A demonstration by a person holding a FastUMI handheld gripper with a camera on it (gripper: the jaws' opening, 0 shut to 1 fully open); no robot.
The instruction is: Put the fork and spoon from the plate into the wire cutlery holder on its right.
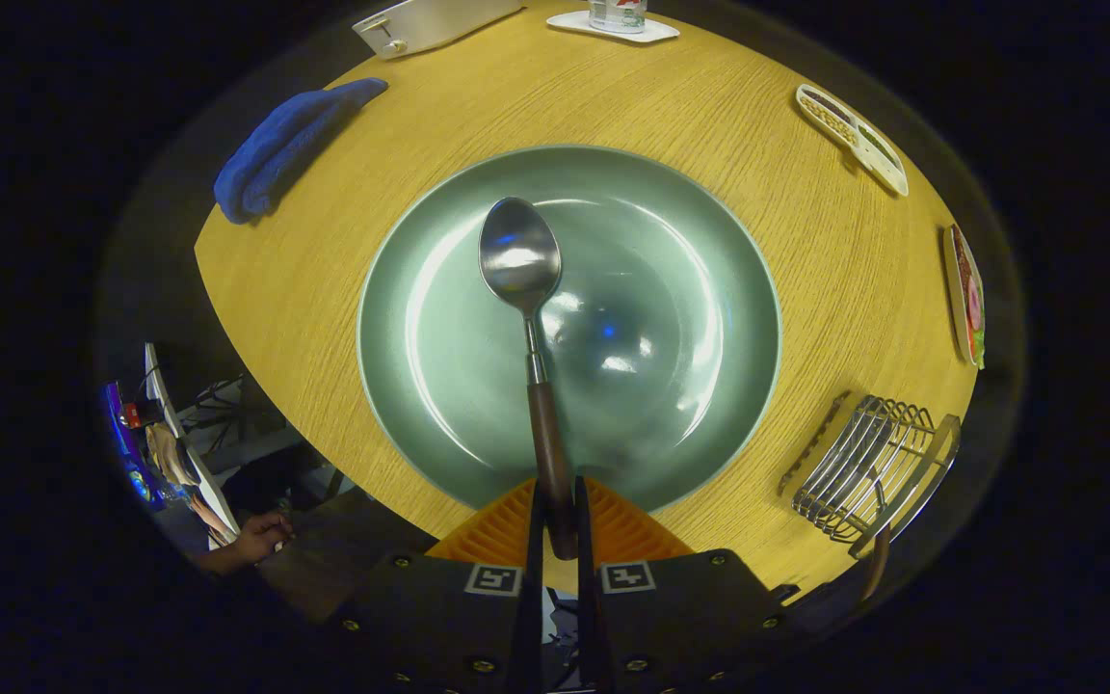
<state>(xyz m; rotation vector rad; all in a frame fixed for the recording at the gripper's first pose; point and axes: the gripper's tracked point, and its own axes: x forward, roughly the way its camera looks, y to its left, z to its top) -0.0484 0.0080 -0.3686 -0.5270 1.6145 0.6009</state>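
My gripper point(555, 506) is shut on the spoon point(522, 265), both orange fingers point(624, 525) pressing its brown wooden handle. The spoon points straight ahead, its steel bowl held above the middle of the round grey-green plate point(700, 231). The plate lies on the yellow wooden table just beyond the fingers, with nothing else on it. To the right of the plate, near the table's edge, stands the wire cutlery holder point(868, 467) with a wooden frame. A brown handle point(878, 564) sticks out of the holder's near side; I cannot tell which utensil it belongs to.
A folded blue cloth point(280, 145) lies at the table's far left edge. A white tray with a glass point(618, 21) and a white device point(425, 24) sit at the far side. Two small dishes point(852, 135) point(967, 294) line the right edge. A person's hand point(261, 535) shows beside the table.
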